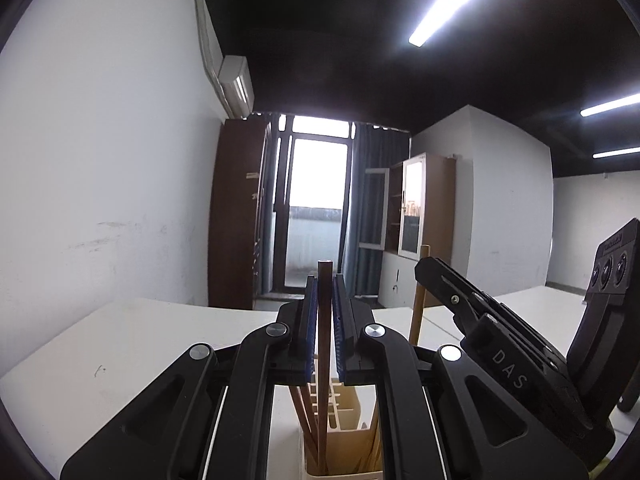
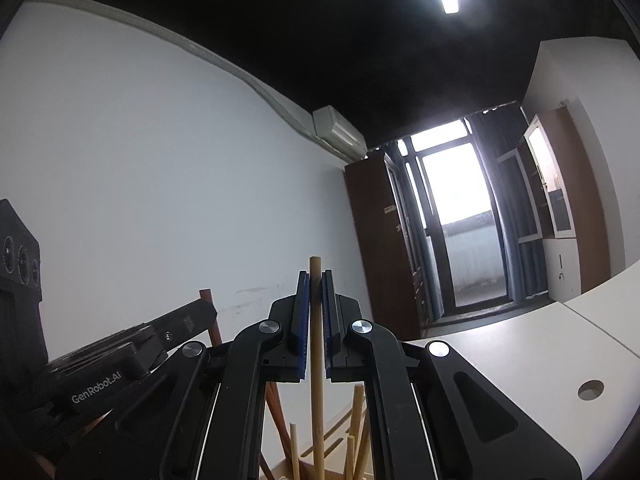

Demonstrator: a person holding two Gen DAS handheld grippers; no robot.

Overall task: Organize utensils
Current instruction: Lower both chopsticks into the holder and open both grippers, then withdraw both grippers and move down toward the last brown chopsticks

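Each camera is sitting just behind its own hand-held gripper, looking forward along the fingers and very close to them. Both are looking level across the white table [image 1: 132, 344] toward the bright window door [image 1: 316, 208], each seeing the other gripper beside it.

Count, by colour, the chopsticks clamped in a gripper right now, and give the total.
Dark brown chopstick: 1, in the left gripper
Light wooden chopstick: 1, in the right gripper
Total: 2
Sticks standing in the holder are left out: too hidden to count.
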